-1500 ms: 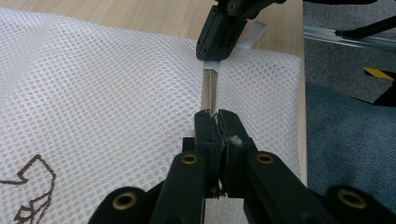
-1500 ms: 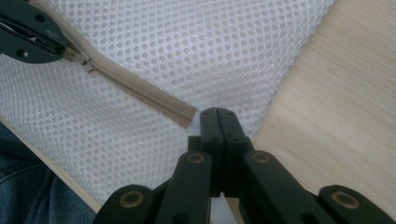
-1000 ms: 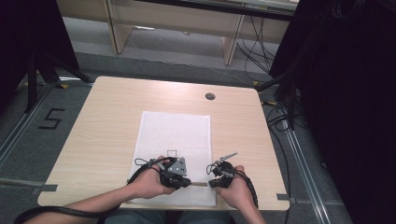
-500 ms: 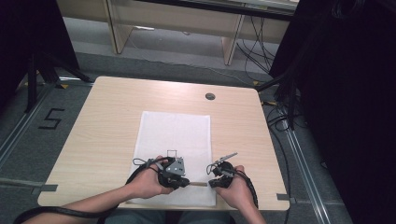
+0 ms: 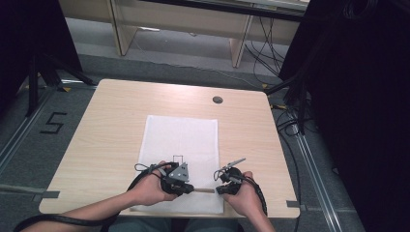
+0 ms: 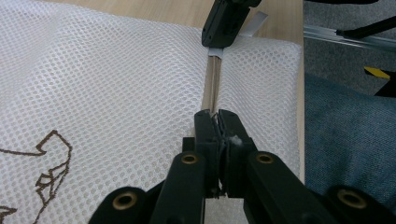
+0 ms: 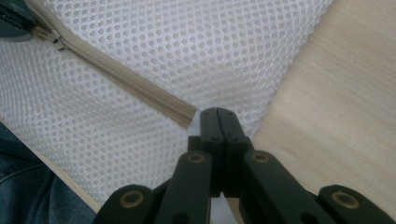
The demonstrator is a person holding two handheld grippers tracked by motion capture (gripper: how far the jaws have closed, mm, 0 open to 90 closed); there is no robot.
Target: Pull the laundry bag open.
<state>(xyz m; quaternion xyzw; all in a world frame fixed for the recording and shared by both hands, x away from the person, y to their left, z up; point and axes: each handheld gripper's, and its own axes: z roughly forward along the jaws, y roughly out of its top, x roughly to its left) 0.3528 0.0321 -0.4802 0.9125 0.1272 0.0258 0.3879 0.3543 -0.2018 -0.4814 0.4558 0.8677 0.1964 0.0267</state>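
Here the left gripper point(image 6: 217, 122) pinches the zipper point(image 6: 212, 81) pull on the mesh bag point(image 5: 181, 140); the right gripper point(image 7: 218, 116), clamped on mesh at the zipper's end, risks slipping, bunching the bag.

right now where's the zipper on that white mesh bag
In the high view the zipper runs along the mesh bag's near edge, stretched between the left claw and right claw.

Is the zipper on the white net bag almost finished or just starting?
It looks like an early stage. Done: both grippers have their hold. The right gripper is shut on the mesh bag by the zipper's end, and the left gripper is shut on what looks like the zipper pull. In hand: holding the bag steady. Left: sliding the pull along the beige zipper between the grippers. Whether it is opening or closing, I can't tell.
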